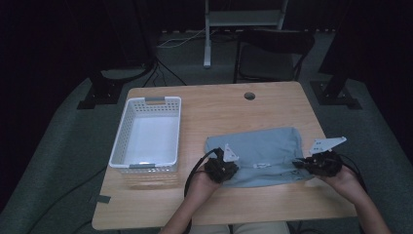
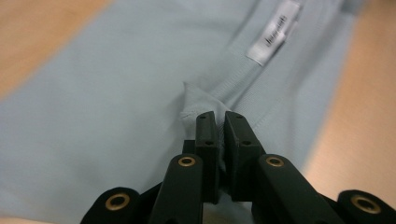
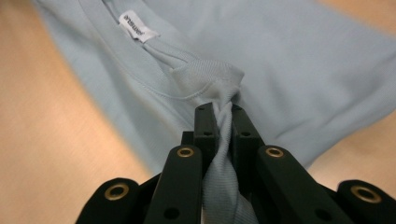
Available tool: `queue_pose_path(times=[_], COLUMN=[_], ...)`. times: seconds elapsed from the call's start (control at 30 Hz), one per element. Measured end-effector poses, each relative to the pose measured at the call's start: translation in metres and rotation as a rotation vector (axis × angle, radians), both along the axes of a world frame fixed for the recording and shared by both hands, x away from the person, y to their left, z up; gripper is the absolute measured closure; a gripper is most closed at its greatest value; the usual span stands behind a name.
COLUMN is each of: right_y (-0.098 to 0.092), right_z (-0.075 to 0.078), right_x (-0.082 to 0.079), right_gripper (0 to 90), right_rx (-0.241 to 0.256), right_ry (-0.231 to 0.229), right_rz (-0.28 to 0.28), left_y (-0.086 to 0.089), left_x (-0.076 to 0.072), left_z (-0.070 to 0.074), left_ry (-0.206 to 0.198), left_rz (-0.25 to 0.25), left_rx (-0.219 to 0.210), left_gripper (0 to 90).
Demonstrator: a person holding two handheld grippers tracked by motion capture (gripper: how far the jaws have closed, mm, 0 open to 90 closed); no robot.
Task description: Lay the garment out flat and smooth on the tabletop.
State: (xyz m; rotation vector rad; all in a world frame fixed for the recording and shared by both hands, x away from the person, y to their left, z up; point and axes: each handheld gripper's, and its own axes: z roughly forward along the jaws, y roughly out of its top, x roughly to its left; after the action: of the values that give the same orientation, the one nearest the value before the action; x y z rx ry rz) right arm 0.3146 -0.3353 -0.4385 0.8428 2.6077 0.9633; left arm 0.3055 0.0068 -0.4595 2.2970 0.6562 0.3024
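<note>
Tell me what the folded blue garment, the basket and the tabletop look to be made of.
Garment: soft knit fabric, likely cotton jersey; ribbed edging and a sewn label show, matte. Basket: white moulded plastic, judging by its slotted walls and slight sheen. Tabletop: light wood grain, smooth; possibly laminate rather than solid wood.
</note>
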Motion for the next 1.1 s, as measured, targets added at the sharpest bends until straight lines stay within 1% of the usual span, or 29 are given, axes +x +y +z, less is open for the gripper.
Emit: queue_pose_path(times=[0.07,0.1,0.13,0.17,0.2,0.23,0.27,0.3,0.33,0.37,0.4,0.43,0.47,0.5,0.53,0.57,0.63,0.7,0.73,0.77,0.8,0.83,0.9,0.97,1.0,1.03,1.1], right_y=[-0.002,-0.003,-0.003,-0.002,0.003,0.008,0.012,0.01,0.004,-0.002,-0.007,-0.012,-0.014,-0.014,-0.012,-0.009,-0.006,-0.003,-0.001,0.0,0.002,0.004,0.005,0.005,0.005,0.005,0.007], right_z=[-0.005,-0.006,-0.006,-0.003,0.004,0.017,0.037,0.059,0.08,0.098,0.11,0.117,0.12,0.119,0.116,0.11,0.093,0.076,0.068,0.061,0.054,0.049,0.039,0.03,0.026,0.021,0.013], right_x=[-0.011,-0.016,-0.017,-0.014,-0.004,0.014,0.039,0.069,0.098,0.121,0.135,0.144,0.148,0.148,0.147,0.145,0.142,0.135,0.132,0.127,0.121,0.115,0.102,0.09,0.085,0.08,0.07], right_gripper=[84.3,84.6,84.9,85.1,85.0,84.7,79.8,67.1,55.2,46.8,43.0,42.1,41.9,41.0,39.3,39.2,39.1,39.2,39.2,39.1,39.2,39.2,39.3,39.7,39.9,39.9,39.9], right_rx=[-0.006,-0.001,0.013,0.029,0.03,0.011,0.028,0.13,0.232,0.289,0.336,0.385,0.403,0.386,0.334,0.292,0.256,0.217,0.207,0.199,0.192,0.176,0.165,0.154,0.152,0.149,0.14], right_ry=[0.015,0.029,0.054,0.064,0.062,0.022,-0.069,-0.122,-0.134,-0.143,-0.147,-0.133,-0.124,-0.132,-0.147,-0.147,-0.101,-0.065,-0.049,-0.032,-0.016,-0.012,0.008,0.024,0.027,0.041,0.054], right_rz=[0.012,0.023,0.028,0.025,0.028,0.003,-0.096,-0.22,-0.313,-0.403,-0.474,-0.509,-0.524,-0.515,-0.517,-0.515,-0.484,-0.462,-0.45,-0.439,-0.421,-0.404,-0.382,-0.373,-0.371,-0.369,-0.357], left_y=[-0.002,-0.003,-0.006,-0.009,-0.013,-0.018,-0.021,-0.022,-0.019,-0.013,-0.007,-0.003,0.0,0.0,0.001,0.002,0.003,0.004,0.005,0.005,0.004,0.004,0.002,0.0,0.0,-0.001,-0.003], left_x=[-0.009,-0.012,-0.008,0.002,0.018,0.04,0.065,0.091,0.114,0.133,0.145,0.152,0.154,0.153,0.15,0.147,0.14,0.13,0.123,0.116,0.108,0.1,0.084,0.071,0.065,0.061,0.052], left_z=[0.0,0.001,0.006,0.015,0.03,0.049,0.069,0.089,0.105,0.118,0.127,0.13,0.129,0.124,0.116,0.106,0.086,0.068,0.06,0.053,0.048,0.043,0.035,0.027,0.024,0.02,0.015], left_ry=[0.023,0.019,0.006,-0.029,-0.105,-0.206,-0.316,-0.391,-0.428,-0.397,-0.347,-0.317,-0.295,-0.283,-0.27,-0.242,-0.174,-0.105,-0.086,-0.071,-0.059,-0.057,-0.048,-0.046,-0.036,-0.027,-0.036], left_rz=[-0.034,-0.045,-0.048,-0.024,0.017,0.098,0.208,0.311,0.419,0.499,0.536,0.554,0.533,0.513,0.494,0.475,0.438,0.395,0.387,0.366,0.343,0.323,0.282,0.247,0.229,0.216,0.193], left_rx=[0.008,0.009,0.015,0.017,0.025,0.031,0.044,0.043,0.065,0.051,0.021,0.012,0.013,0.027,0.04,0.032,0.025,0.004,-0.011,-0.012,-0.01,-0.011,-0.008,0.02,0.017,0.024,0.047], left_gripper=[85.6,85.6,85.5,85.5,85.5,85.0,81.7,77.9,69.5,62.4,55.7,50.7,49.8,49.7,49.7,49.8,49.8,49.8,49.8,49.8,49.8,49.8,49.8,49.7,49.8,49.8,49.7])
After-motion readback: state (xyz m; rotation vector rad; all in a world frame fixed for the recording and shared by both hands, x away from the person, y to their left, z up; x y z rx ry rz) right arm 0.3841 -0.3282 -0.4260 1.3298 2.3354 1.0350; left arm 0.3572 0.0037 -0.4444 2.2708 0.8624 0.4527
